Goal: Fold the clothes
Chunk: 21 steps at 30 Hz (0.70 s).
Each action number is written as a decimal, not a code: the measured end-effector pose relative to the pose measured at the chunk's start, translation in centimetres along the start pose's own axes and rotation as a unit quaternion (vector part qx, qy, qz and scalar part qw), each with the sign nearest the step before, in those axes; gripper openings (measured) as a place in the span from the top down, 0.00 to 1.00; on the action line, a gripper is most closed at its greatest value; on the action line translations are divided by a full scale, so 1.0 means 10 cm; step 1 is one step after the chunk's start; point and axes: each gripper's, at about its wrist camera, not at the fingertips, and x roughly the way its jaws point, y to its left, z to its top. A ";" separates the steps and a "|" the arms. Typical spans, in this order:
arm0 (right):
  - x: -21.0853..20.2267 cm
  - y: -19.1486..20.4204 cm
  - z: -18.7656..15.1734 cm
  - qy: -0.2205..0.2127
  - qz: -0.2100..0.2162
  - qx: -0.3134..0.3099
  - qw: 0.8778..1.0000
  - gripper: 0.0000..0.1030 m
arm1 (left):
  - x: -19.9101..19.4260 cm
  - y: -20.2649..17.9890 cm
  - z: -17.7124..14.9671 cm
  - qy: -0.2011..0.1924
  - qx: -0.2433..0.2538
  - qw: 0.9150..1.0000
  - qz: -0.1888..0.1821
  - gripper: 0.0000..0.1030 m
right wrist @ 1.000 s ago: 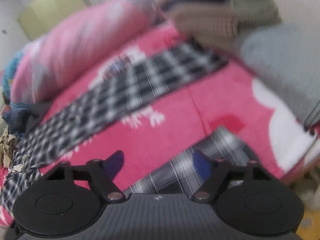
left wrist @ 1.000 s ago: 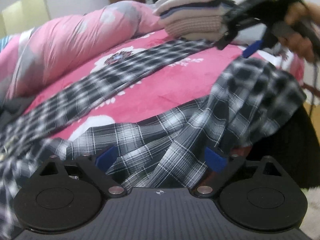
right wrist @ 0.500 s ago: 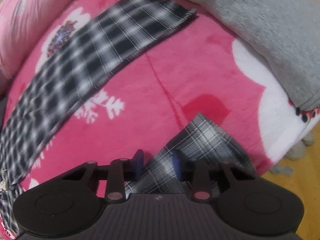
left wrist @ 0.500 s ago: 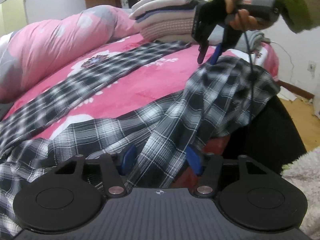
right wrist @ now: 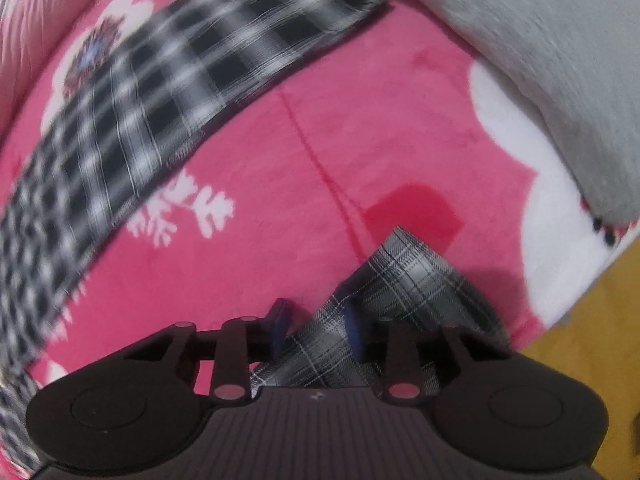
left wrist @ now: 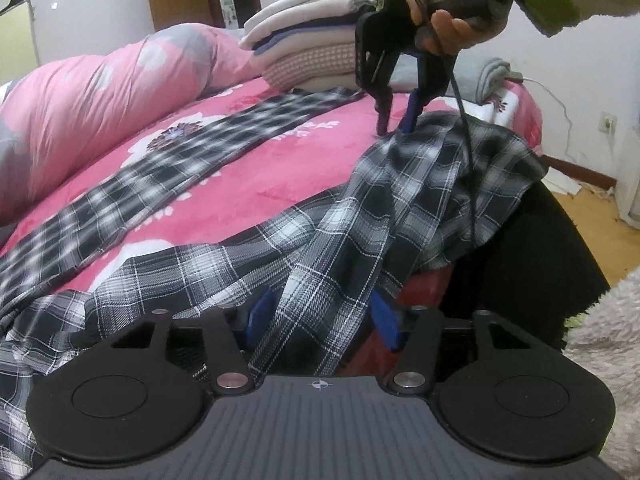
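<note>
Plaid trousers (left wrist: 320, 248) – long axis near-left to far-right | left hand-held gripper (left wrist: 320, 316) clamps them | right hand-held gripper (right wrist: 316, 326) pinches hem

Open pink blanket (left wrist: 280, 168) ahead of me between the plaid trouser leg (left wrist: 168, 168) and the bunched plaid cloth (left wrist: 420, 200), stack of folded clothes (left wrist: 316, 52) blocking the far end, rolled pink quilt (left wrist: 100, 100) walling my left, grey towel (right wrist: 560, 60) on the right edge

Thin woven plaid garment (left wrist: 328, 248), fleecy blanket (left wrist: 280, 168)
</note>
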 end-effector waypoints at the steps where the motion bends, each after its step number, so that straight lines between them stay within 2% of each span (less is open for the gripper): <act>1: -0.01 0.04 -0.03 -0.006 -0.013 -0.015 1.000 0.81 | 0.00 0.02 0.00 -0.002 -0.007 1.000 0.001 0.48; 2: -0.03 0.07 -0.07 -0.014 -0.022 -0.029 0.999 0.87 | 0.01 0.04 0.00 -0.004 -0.014 1.000 0.003 0.52; 4: -0.07 0.08 -0.17 -0.036 -0.028 -0.050 0.998 0.98 | 0.02 0.08 0.01 -0.007 -0.028 1.000 0.005 0.70; 5: -0.10 0.04 -0.22 -0.048 -0.021 -0.047 0.998 0.99 | 0.03 0.10 0.01 -0.007 -0.036 0.999 0.006 0.73; 7: -0.17 -0.07 -0.31 -0.074 0.001 -0.030 0.997 0.99 | 0.03 0.16 0.02 -0.008 -0.052 0.999 0.000 0.87; 9: -0.32 -0.15 -0.39 -0.108 0.032 -0.011 0.994 0.99 | -0.01 0.26 0.04 -0.010 -0.075 0.997 -0.020 0.93; 13: -0.72 -0.14 -0.42 -0.175 0.106 0.002 0.979 0.99 | -0.13 0.49 0.12 -0.021 -0.133 0.989 -0.063 0.96; 15: -0.88 0.05 -0.34 -0.206 0.143 -0.001 0.968 0.99 | -0.21 0.65 0.21 -0.034 -0.168 0.982 -0.074 0.97; 17: -1.11 0.21 -0.25 -0.239 0.188 -0.012 0.953 0.99 | -0.38 0.82 0.34 -0.062 -0.196 0.976 -0.072 0.98; 19: -1.39 0.36 -0.17 -0.275 0.239 -0.026 0.931 1.00 | -0.59 0.96 0.48 -0.103 -0.212 0.970 -0.065 0.98; 21: -1.70 0.46 -0.13 -0.315 0.285 -0.043 0.904 1.00 | -0.80 1.06 0.62 -0.141 -0.218 0.964 -0.057 0.98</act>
